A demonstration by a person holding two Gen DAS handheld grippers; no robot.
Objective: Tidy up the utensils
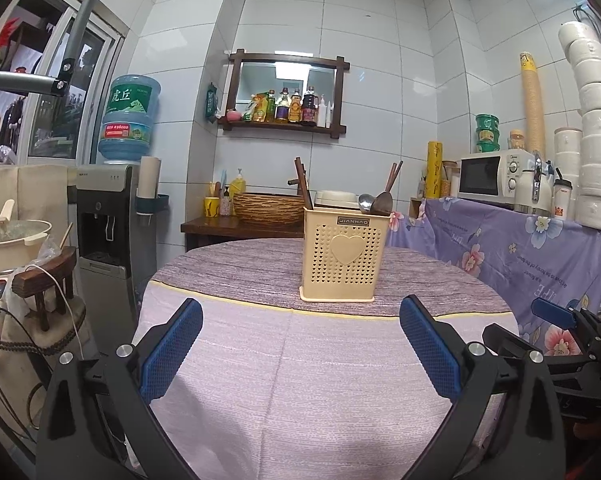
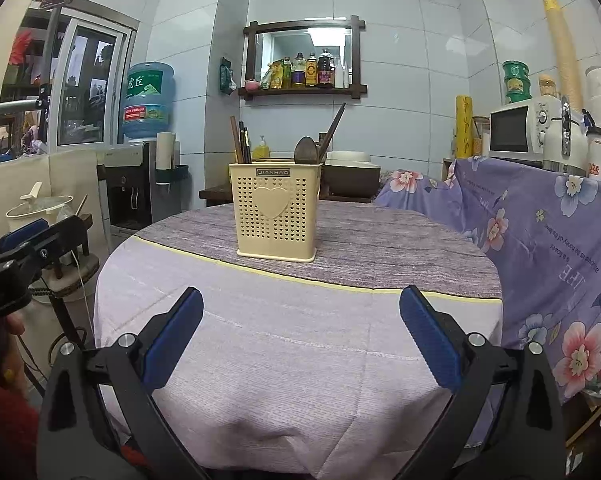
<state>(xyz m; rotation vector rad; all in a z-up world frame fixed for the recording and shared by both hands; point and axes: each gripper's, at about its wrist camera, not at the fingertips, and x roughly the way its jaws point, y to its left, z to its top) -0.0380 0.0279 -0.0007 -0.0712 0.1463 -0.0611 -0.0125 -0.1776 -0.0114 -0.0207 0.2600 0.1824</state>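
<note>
A cream perforated utensil holder [image 1: 342,254] with a heart on its front stands upright on the round table [image 1: 284,360]; it also shows in the right wrist view [image 2: 276,212]. In it stand chopsticks [image 1: 303,184], a metal spoon [image 1: 365,202] and a dark wooden spoon [image 1: 382,200]. The chopsticks [image 2: 242,142] and wooden spoon [image 2: 305,150] show in the right wrist view too. My left gripper [image 1: 300,312] is open and empty, in front of the holder. My right gripper [image 2: 300,304] is open and empty, also short of the holder; it shows at the right of the left wrist view [image 1: 556,316].
A purple floral cloth [image 2: 540,240] covers a counter to the right, with a microwave [image 2: 520,130] and bottles on it. A water dispenser [image 1: 108,216] and a white pot [image 1: 12,240] stand to the left. A wicker basket [image 1: 268,206] sits behind the table.
</note>
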